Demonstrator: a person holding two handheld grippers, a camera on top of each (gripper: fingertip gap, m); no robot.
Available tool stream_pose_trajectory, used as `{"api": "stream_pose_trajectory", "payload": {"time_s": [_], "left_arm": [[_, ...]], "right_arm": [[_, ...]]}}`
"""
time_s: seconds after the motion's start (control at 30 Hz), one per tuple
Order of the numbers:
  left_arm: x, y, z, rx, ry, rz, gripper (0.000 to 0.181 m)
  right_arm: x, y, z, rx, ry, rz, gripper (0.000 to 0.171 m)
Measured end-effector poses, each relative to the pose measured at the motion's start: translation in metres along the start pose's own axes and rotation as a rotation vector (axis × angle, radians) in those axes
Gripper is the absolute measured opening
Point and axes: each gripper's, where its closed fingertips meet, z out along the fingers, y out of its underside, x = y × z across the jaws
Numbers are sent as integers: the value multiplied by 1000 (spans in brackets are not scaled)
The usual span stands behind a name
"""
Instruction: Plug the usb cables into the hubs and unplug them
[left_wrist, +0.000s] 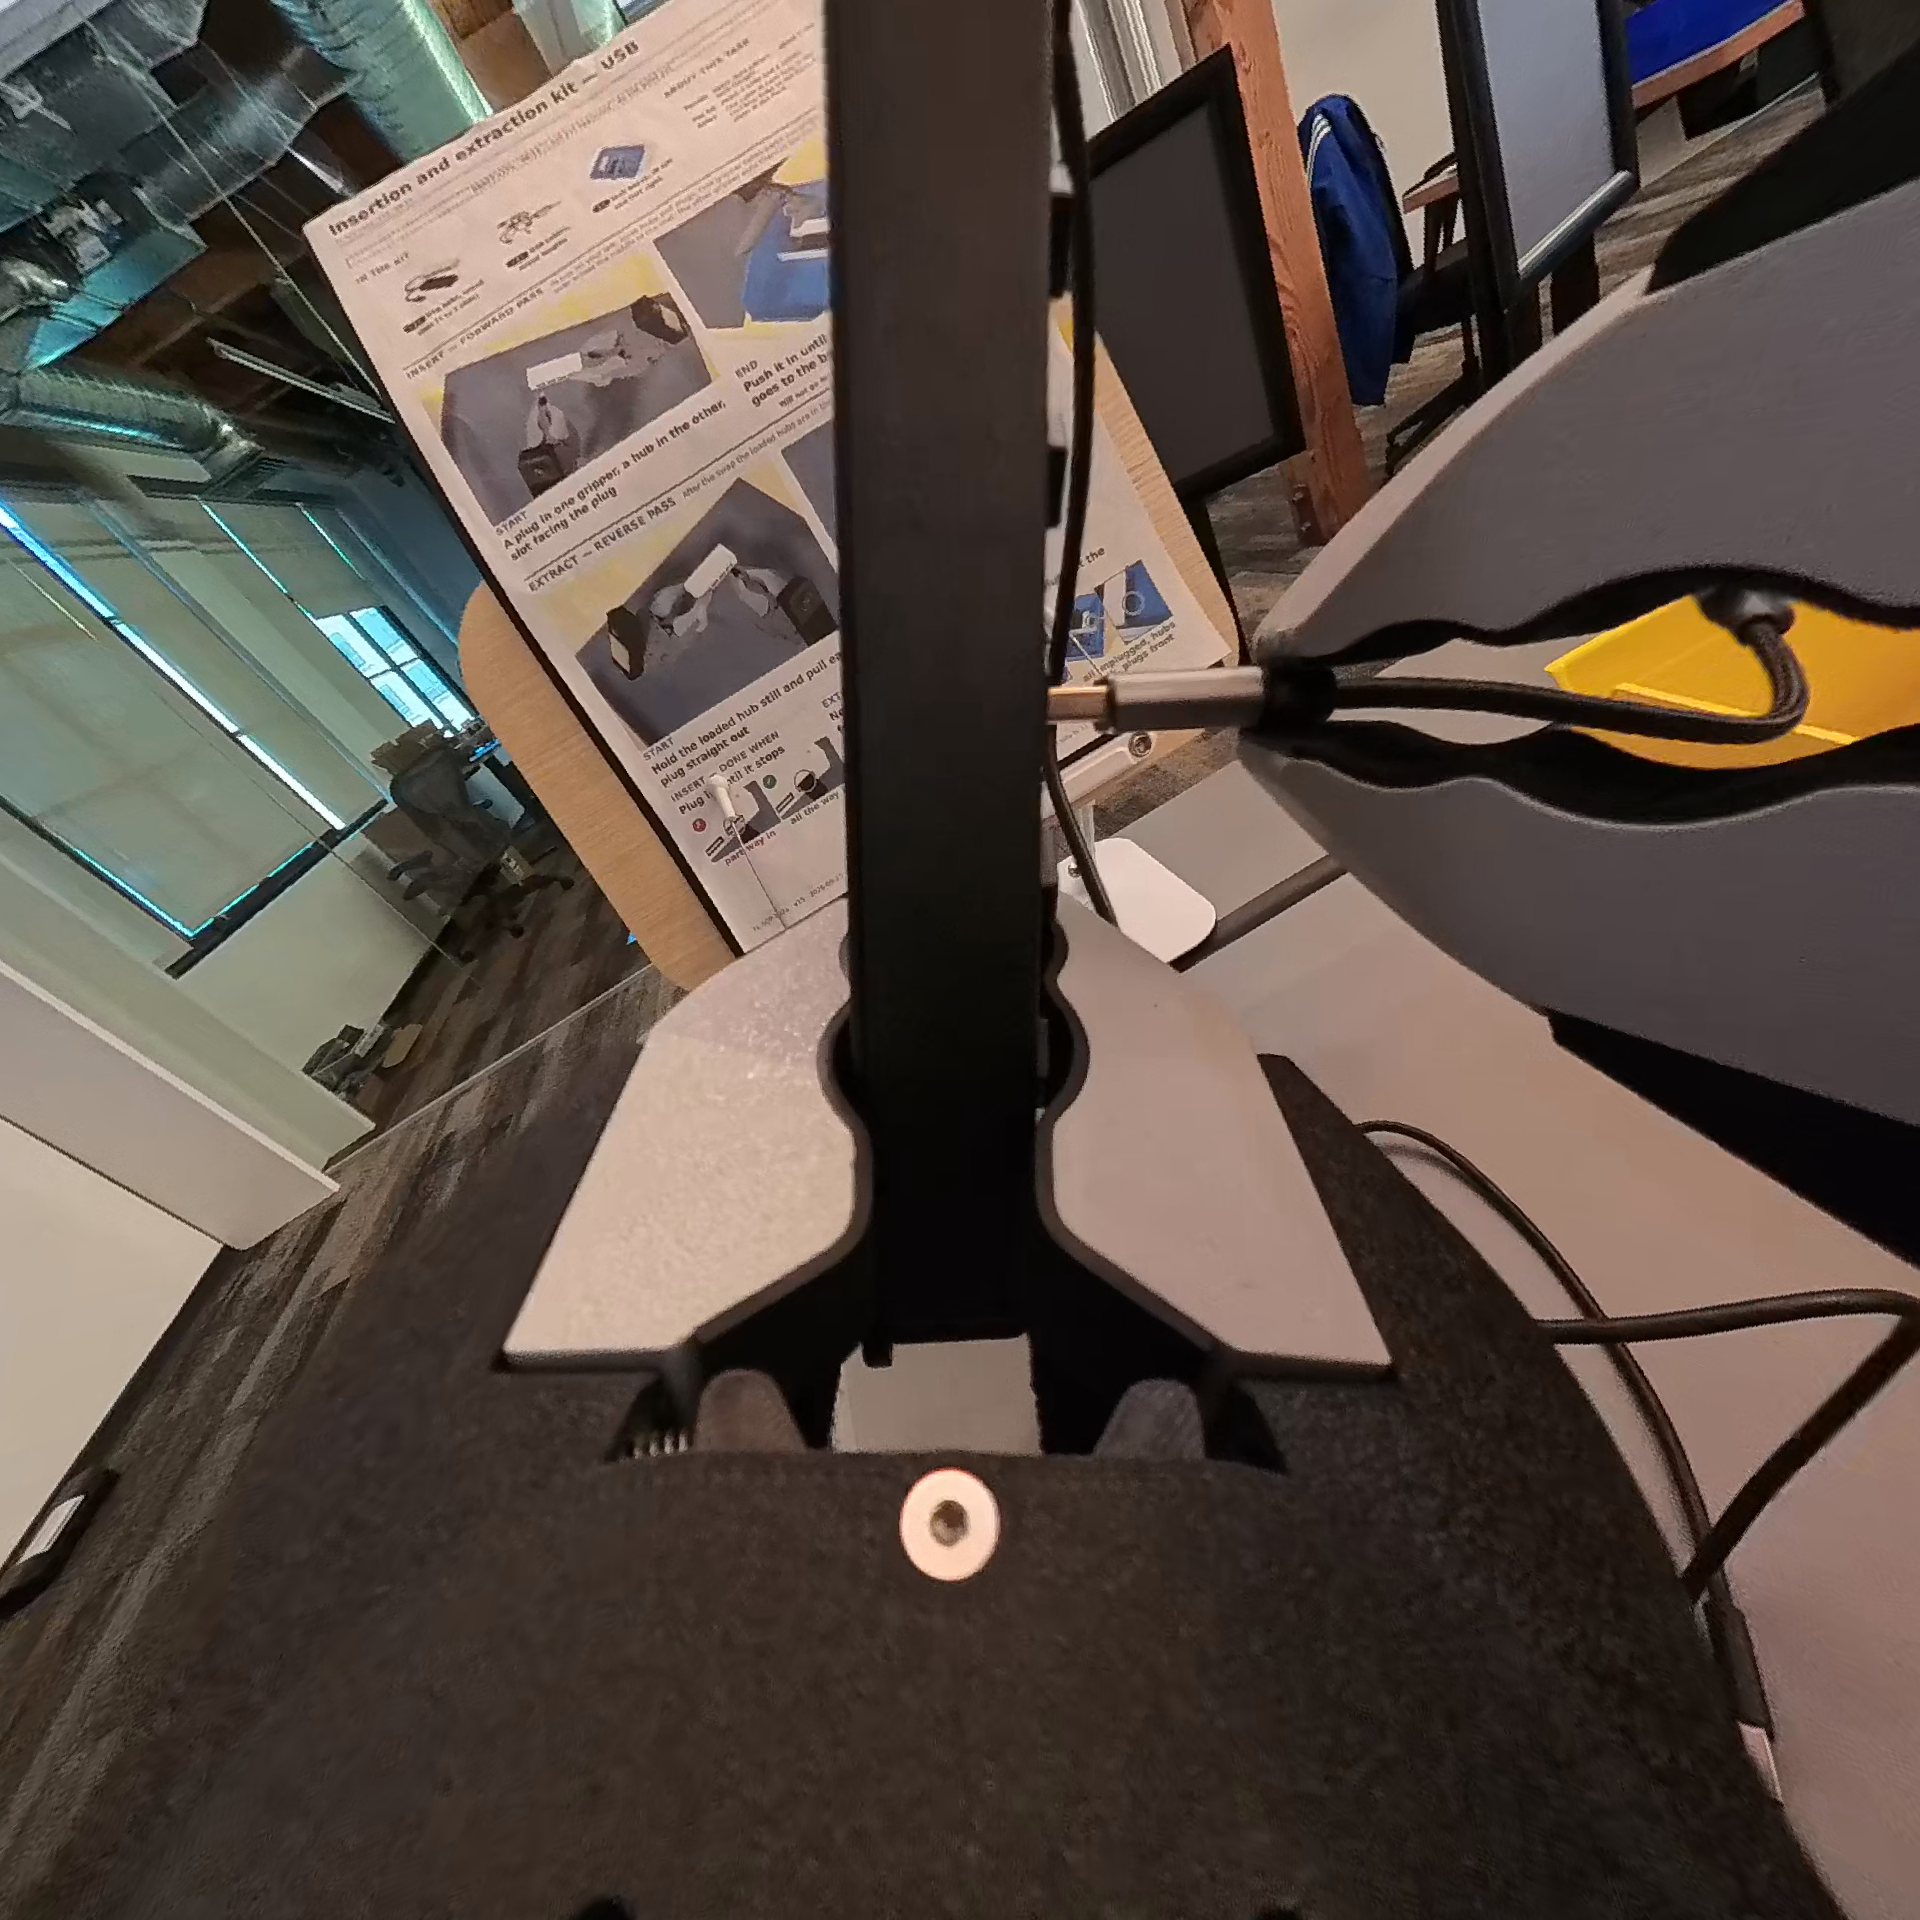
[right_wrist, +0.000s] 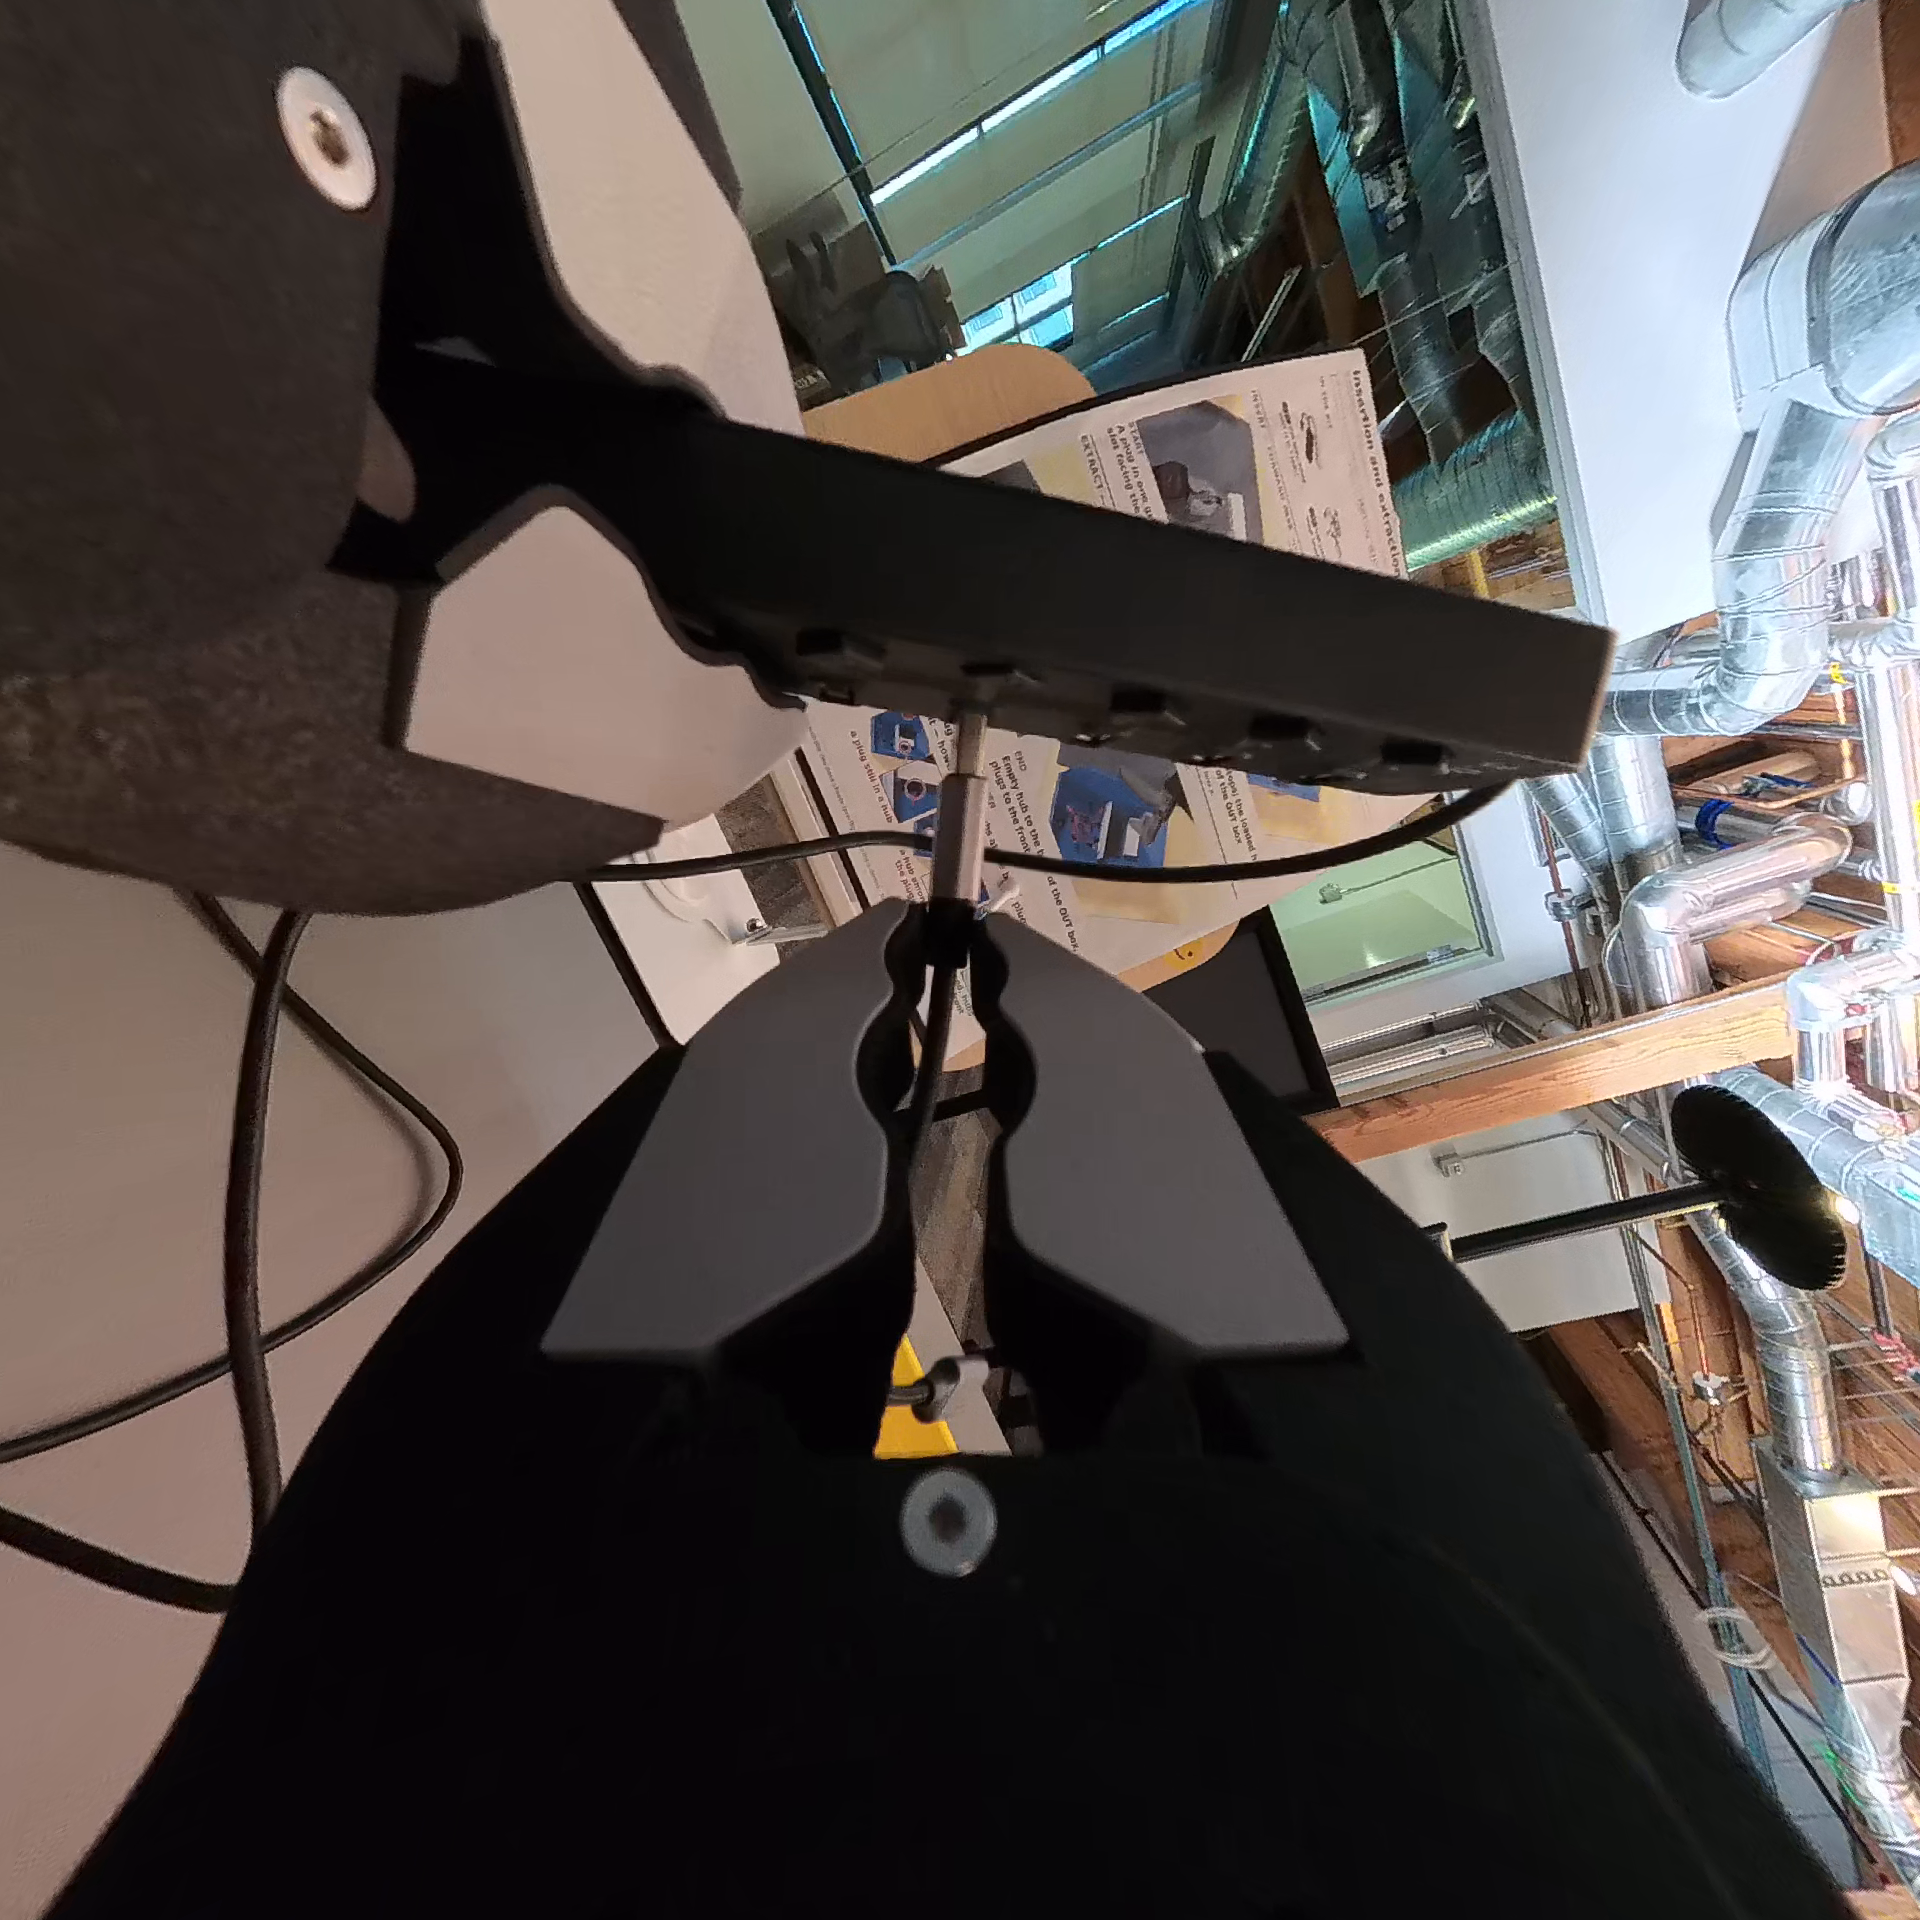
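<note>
Daylight from the windows (left_wrist: 156, 675) off beyond the left gripper's fingers keeps the room bright, though both gripper bodies up close sit dark. Straight lines bow toward the edges, and the nearest parts smear softly.

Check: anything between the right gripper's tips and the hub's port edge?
Only the silver USB plug, spanning from right gripper to black hub; right wrist view.
</note>
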Motion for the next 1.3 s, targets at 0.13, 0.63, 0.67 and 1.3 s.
{"api": "stream_pose_trajectory", "payload": {"time_s": [0.13,0.63,0.67,1.3], "left_arm": [[-1,0,0,1,-3,8,27],[1,-2,-1,21,35,-9,27],[0,-2,-1,19,37,-12,27],[-4,-15,-8,105,81,-149,27]], "right_arm": [[-3,-2,0,9,-10,-13,8],[1,-4,2,166,-89,161,8],[1,-4,2,169,-85,157,8],[4,-24,-10,196,16,74,11]]}}
